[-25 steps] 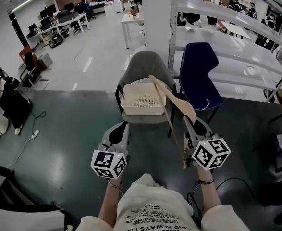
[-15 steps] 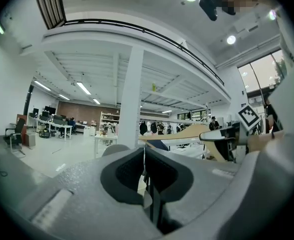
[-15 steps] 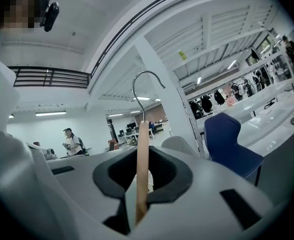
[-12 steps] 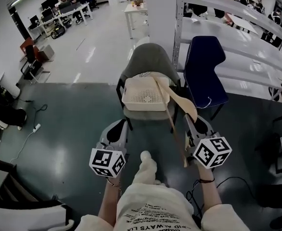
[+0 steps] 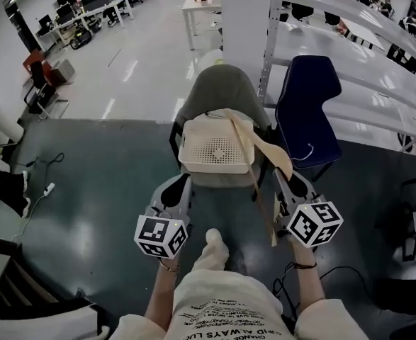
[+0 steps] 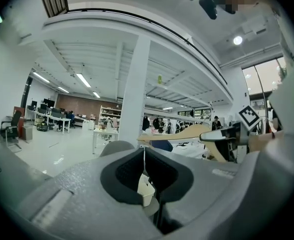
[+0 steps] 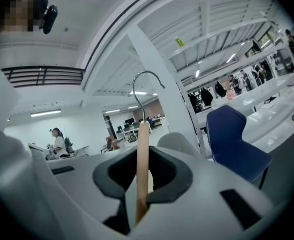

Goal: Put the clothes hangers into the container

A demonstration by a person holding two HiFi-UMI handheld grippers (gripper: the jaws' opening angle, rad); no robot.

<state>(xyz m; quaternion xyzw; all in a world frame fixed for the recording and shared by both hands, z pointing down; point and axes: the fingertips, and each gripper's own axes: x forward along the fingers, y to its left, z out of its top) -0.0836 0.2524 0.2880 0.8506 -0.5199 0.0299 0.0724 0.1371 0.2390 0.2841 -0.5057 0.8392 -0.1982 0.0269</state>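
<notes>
A cream perforated container [image 5: 216, 149] sits on the seat of a grey chair [image 5: 222, 91] straight ahead. My right gripper [image 5: 287, 180] is shut on a wooden clothes hanger [image 5: 261, 154], which slants up and left so that one arm reaches over the container's right rim. In the right gripper view the hanger's wood [image 7: 142, 169] stands pinched between the pads, with its metal hook [image 7: 148, 81] on top. My left gripper [image 5: 176, 184] hovers just short of the chair, left of the hanger. Its jaws [image 6: 144, 156] are shut with nothing in them.
A dark blue chair [image 5: 308, 105] stands right of the grey one, under white metal shelving [image 5: 349, 62]. The person's knee in cream trousers [image 5: 212, 246] rises between the grippers. A cable and a plug [image 5: 48, 188] lie on the dark green floor at left.
The view has drifted, so the chair and container sit slightly more to the right. The person's knee has come up between the grippers. Both grippers keep their places and the hanger stays gripped.
</notes>
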